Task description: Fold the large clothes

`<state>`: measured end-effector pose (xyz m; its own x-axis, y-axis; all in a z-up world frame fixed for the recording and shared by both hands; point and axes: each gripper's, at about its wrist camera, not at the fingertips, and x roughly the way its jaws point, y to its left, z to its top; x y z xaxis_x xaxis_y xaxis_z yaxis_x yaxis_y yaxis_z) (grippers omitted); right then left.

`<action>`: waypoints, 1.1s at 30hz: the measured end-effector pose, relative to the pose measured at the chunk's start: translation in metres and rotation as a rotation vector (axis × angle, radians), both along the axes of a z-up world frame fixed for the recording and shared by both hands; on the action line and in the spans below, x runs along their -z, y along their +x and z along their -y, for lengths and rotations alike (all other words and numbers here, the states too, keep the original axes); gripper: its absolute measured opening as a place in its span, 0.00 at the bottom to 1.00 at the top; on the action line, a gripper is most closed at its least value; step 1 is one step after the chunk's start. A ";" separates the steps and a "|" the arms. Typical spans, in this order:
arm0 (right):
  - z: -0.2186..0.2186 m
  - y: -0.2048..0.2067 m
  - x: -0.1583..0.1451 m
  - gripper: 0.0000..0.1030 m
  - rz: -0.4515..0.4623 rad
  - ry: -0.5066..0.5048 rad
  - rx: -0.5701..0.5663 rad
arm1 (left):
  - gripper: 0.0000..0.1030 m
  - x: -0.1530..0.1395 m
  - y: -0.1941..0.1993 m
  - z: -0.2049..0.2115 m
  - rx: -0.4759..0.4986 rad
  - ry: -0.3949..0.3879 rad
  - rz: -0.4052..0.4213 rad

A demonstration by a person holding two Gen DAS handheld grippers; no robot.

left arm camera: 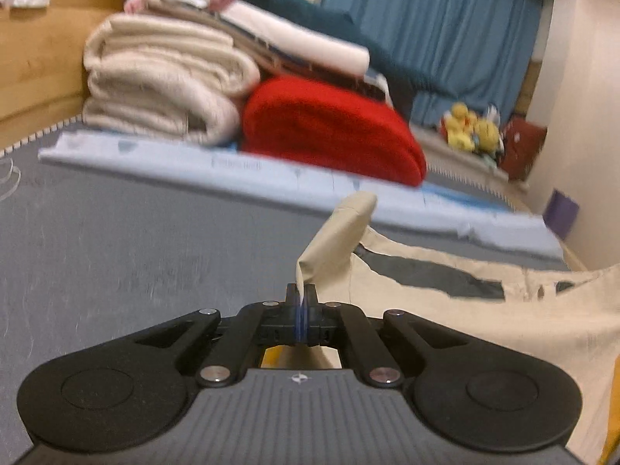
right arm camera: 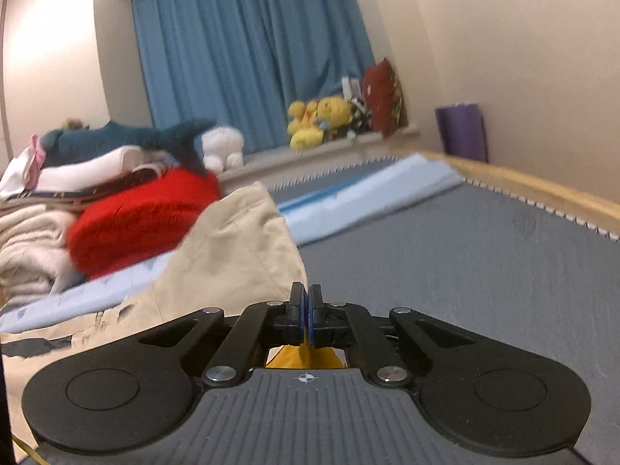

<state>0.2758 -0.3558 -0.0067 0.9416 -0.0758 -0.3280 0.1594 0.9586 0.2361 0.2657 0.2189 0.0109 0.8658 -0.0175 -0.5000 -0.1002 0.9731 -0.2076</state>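
Pinching a fold of the beige garment (left arm camera: 484,310), the left gripper (left arm camera: 301,294) has its jaws pressed together on the cloth, which rises from between the fingertips as a narrow twisted strip straight ahead of it and then spreads away to its right, draped over the grey mattress (left arm camera: 116,240). Dark printed patches show on the fabric just right of the strip. Left of this gripper the mattress lies bare.

The right gripper (right arm camera: 306,302) is likewise clamped tight on the same garment (right arm camera: 232,248): a thin yellow-lined edge passes between the closed pads, and the beige cloth bulges up just ahead and to the left of the fingertips, trailing further left and low. To its right only grey mattress (right arm camera: 465,271) extends to a wooden bed edge (right arm camera: 542,190).

Beyond the garment, further ahead of both grippers, lies a pale blue folded sheet (left arm camera: 232,162), and on it a red folded piece (left arm camera: 329,128) beside a stack of cream blankets (left arm camera: 162,77). Farther still hang blue curtains (right arm camera: 240,46), with yellow plush toys (right arm camera: 317,116) on the sill below them.
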 end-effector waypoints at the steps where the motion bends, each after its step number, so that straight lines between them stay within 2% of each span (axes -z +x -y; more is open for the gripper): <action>1: -0.002 0.005 0.000 0.00 0.003 -0.008 0.007 | 0.01 0.000 0.006 0.003 -0.009 0.008 0.010; 3: -0.005 0.018 0.004 0.01 -0.011 -0.011 0.018 | 0.02 0.004 0.020 0.007 -0.037 0.021 -0.003; 4: -0.006 0.028 0.010 0.03 -0.036 -0.013 0.039 | 0.07 0.010 0.029 0.008 -0.050 0.016 -0.029; 5: -0.006 0.038 0.018 0.05 -0.088 -0.017 0.070 | 0.12 0.017 0.039 0.008 -0.058 0.004 -0.069; 7: -0.003 0.057 0.037 0.20 -0.208 0.004 0.090 | 0.39 0.033 0.056 0.007 -0.063 0.004 -0.180; 9: 0.001 0.065 0.057 0.27 -0.339 0.027 0.081 | 0.47 0.044 0.058 0.004 -0.081 0.032 -0.249; 11: 0.006 0.068 0.075 0.32 -0.480 0.041 0.041 | 0.53 0.050 0.059 -0.005 -0.072 -0.018 -0.309; 14: 0.008 0.065 0.094 0.36 -0.631 0.041 -0.005 | 0.53 0.061 0.059 -0.017 -0.054 -0.132 -0.390; 17: 0.010 0.059 0.100 0.36 -0.658 0.066 -0.048 | 0.53 0.074 0.060 -0.021 -0.028 -0.173 -0.459; 18: 0.010 0.057 0.099 0.30 -0.653 0.068 -0.058 | 0.51 0.077 0.061 -0.019 -0.021 -0.169 -0.464; 19: 0.008 0.058 0.097 0.10 -0.644 0.065 -0.068 | 0.41 0.081 0.062 -0.018 -0.011 -0.159 -0.463; 20: 0.003 0.054 0.097 0.06 -0.634 0.053 -0.077 | 0.25 0.082 0.065 -0.017 0.010 -0.155 -0.457; 21: 0.001 0.052 0.093 0.02 -0.612 0.033 -0.079 | 0.01 0.084 0.066 -0.015 0.038 -0.151 -0.450; 22: -0.001 0.050 0.088 0.01 -0.573 0.016 -0.075 | 0.00 0.080 0.065 -0.013 0.035 -0.126 -0.416; 24: -0.003 0.041 0.066 0.01 -0.429 0.018 -0.031 | 0.00 0.065 0.059 -0.012 0.001 -0.100 -0.306; 26: -0.003 0.037 0.056 0.01 -0.353 0.040 0.004 | 0.00 0.054 0.056 -0.010 -0.014 -0.086 -0.220; 27: -0.003 0.040 0.059 0.01 -0.372 0.049 0.024 | 0.01 0.055 0.057 -0.005 -0.015 -0.050 -0.226; 29: -0.003 0.045 0.074 0.03 -0.471 0.053 0.054 | 0.07 0.065 0.062 0.000 -0.009 -0.032 -0.300; 30: -0.004 0.047 0.083 0.07 -0.526 0.036 0.075 | 0.15 0.071 0.065 0.002 -0.012 -0.024 -0.350; 31: -0.004 0.046 0.087 0.14 -0.558 0.011 0.097 | 0.17 0.073 0.063 0.005 -0.031 0.021 -0.376; 33: -0.005 0.038 0.081 0.17 -0.533 -0.031 0.127 | 0.18 0.062 0.052 0.012 -0.028 0.119 -0.336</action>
